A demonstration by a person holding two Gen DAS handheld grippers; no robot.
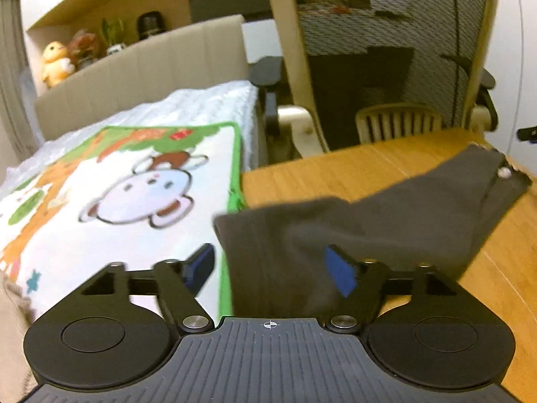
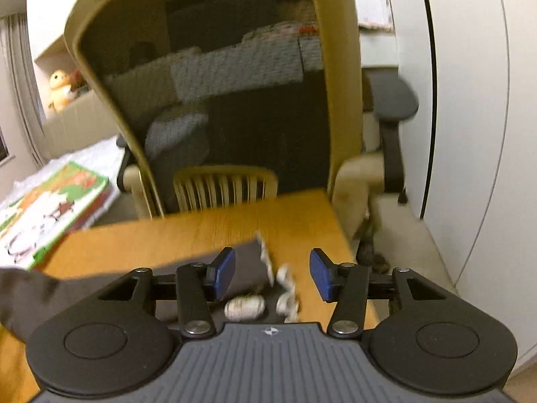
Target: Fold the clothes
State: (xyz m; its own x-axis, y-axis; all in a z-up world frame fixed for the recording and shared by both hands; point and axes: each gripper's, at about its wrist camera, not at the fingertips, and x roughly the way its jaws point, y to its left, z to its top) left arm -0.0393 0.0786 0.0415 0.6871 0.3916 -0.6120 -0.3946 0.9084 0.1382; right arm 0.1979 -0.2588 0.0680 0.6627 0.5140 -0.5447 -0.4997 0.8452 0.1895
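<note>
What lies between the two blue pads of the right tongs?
In the right wrist view, the dark garment's edge with white tags, on the wooden table; the pads press nothing.

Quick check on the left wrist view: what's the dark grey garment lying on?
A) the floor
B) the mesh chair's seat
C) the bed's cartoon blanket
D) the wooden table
D: the dark grey garment is spread across the wooden table, with the cartoon blanket off to its left and the mesh chair behind the table's far edge.
</note>
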